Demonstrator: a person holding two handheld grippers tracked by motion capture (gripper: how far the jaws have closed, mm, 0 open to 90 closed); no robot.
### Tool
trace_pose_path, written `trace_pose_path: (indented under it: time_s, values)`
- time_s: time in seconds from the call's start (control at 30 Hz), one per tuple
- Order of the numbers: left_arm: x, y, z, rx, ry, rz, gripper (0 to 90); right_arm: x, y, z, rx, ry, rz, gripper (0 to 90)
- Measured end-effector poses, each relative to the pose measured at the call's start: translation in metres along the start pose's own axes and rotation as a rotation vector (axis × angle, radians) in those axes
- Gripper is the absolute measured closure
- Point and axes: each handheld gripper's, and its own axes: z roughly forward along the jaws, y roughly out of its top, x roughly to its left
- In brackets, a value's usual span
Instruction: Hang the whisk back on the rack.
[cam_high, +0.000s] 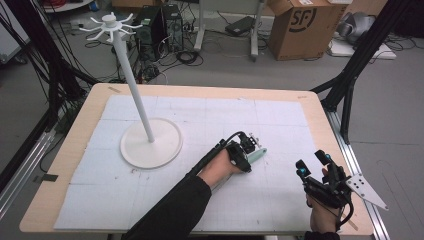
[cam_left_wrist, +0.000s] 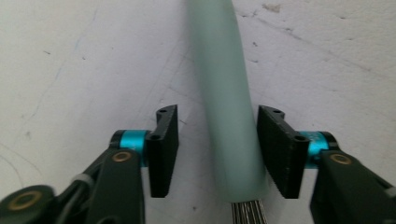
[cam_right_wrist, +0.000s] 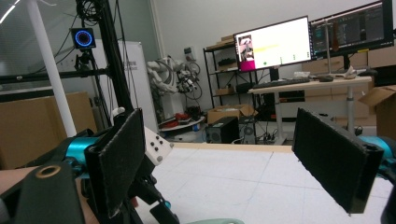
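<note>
A pale green cylindrical handle (cam_left_wrist: 224, 93) lies on the white mat, with thin metal wires (cam_left_wrist: 247, 213) coming out of its near end. My left gripper (cam_left_wrist: 219, 112) is down at the mat and open, one jaw on each side of the handle; the right-hand jaw is close against it and the other stands apart. In the high view the left gripper (cam_high: 254, 145) sits right of the table's centre over the green handle (cam_high: 259, 154). My right gripper (cam_high: 312, 161) is held above the table's right front, open with nothing between its jaws (cam_right_wrist: 217, 121).
A white hook stand (cam_high: 150, 145) with a round base and a tall pole stands left of centre on the mat (cam_high: 210, 115). The wooden table edge (cam_high: 320, 107) runs along the right. Cardboard boxes, computers and cables lie on the floor beyond.
</note>
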Motion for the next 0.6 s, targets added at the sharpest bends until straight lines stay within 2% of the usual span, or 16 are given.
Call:
trace_pose_path:
  time_s: [0.1,0.37,0.6]
  values:
    - [-0.0016,0.0004,-0.001,0.002,-0.002,0.005,64.1,0.0001,-0.0003,-0.0002,0.005,0.001,0.0,16.3]
    - [0.0006,0.0004,-0.0012,0.001,-0.007,-0.021,69.1,-0.0013,-0.0005,-0.001,0.001,-0.006,-0.001,16.4]
    - [0.0021,-0.0003,-0.0018,-0.006,-0.016,-0.013,69.7,-0.0016,-0.0005,-0.0018,0.003,-0.006,-0.003,16.6]
